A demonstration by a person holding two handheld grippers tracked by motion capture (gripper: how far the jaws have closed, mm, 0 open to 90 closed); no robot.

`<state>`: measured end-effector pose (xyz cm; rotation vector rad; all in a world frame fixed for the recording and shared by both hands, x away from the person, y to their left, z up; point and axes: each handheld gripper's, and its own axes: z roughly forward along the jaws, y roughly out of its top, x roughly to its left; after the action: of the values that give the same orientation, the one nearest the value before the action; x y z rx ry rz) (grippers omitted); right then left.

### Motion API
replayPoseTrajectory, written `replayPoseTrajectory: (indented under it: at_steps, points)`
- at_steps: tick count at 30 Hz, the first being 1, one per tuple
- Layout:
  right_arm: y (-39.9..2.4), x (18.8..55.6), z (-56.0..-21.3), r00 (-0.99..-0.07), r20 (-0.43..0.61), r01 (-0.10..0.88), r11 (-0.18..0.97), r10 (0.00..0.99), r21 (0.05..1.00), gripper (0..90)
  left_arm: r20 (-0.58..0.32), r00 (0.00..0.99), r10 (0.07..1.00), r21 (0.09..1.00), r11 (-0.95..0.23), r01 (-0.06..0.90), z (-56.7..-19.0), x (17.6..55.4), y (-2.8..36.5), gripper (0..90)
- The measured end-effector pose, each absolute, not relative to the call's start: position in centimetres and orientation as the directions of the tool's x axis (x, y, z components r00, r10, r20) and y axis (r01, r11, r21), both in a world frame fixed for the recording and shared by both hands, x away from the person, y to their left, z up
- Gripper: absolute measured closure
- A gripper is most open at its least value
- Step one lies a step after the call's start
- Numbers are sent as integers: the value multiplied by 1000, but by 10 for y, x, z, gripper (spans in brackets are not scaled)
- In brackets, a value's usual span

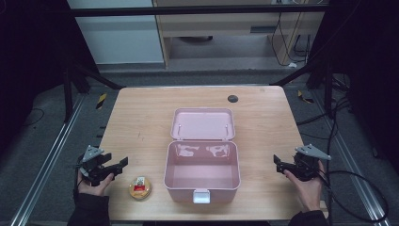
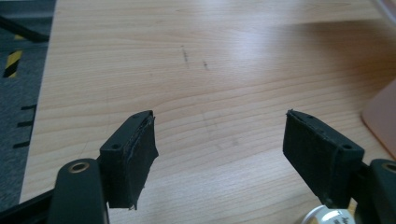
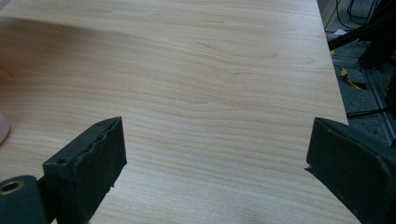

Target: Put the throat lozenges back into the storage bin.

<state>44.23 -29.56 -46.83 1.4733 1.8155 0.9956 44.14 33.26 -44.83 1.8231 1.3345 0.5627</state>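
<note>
Tin (image 1: 140, 187) sits near the table's (image 1: 141, 117) front edge, between the left gripper (image 1: 116, 165) and the open pink box (image 1: 202, 160); the right gripper (image 1: 278, 164) hovers on the box's other side. Left gripper view: jaws apart, nothing between them, tin's rim (image 2: 327, 217) peeking by the right jaw. Right gripper view: jaws wide over bare wood, box corner (image 3: 3, 128) at left.

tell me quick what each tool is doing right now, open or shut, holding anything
Left tool: open, nothing between its jaws, bare table ahead.
Right tool: open, holding nothing.
</note>
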Motion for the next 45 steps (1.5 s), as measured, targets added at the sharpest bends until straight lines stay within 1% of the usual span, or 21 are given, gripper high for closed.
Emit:
replayPoseTrajectory:
  at_steps: [4,5,9,15,21,28,30,31,37,42,45]
  points:
    - [-297,442,-466,-210,6,536,110,978,837,41,-114,408,906,794,-164,585,-442,444,330,229]
    - [-297,442,-466,-210,6,536,110,978,837,41,-114,408,906,794,-164,585,-442,444,330,223]
    - [-299,440,-464,-196,2,537,106,981,837,36,-101,467,879,788,-215,576,-435,445,328,212]
    - [-301,440,-464,-195,2,540,106,981,835,31,-98,514,852,764,-267,587,-434,445,328,195]
    - [-301,440,-464,-197,0,539,108,980,835,31,-76,602,794,740,-360,568,-426,444,330,200]
    - [-303,441,-465,-200,1,542,110,980,833,28,-81,691,718,712,-443,544,-421,443,333,195]
    - [-303,441,-465,-201,5,545,107,980,832,27,-81,699,710,708,-453,541,-421,443,333,193]
    - [-303,441,-465,-202,-1,547,114,979,829,26,-74,720,690,699,-479,531,-420,443,333,191]
    - [-302,441,-466,-208,-7,547,122,978,828,24,-55,772,633,669,-550,499,-418,443,331,187]
    - [-302,441,-467,-215,-14,548,132,977,826,24,-45,796,603,649,-588,482,-417,443,329,185]
    - [-302,441,-467,-218,-21,548,141,976,824,24,-32,819,573,617,-633,467,-416,443,326,181]
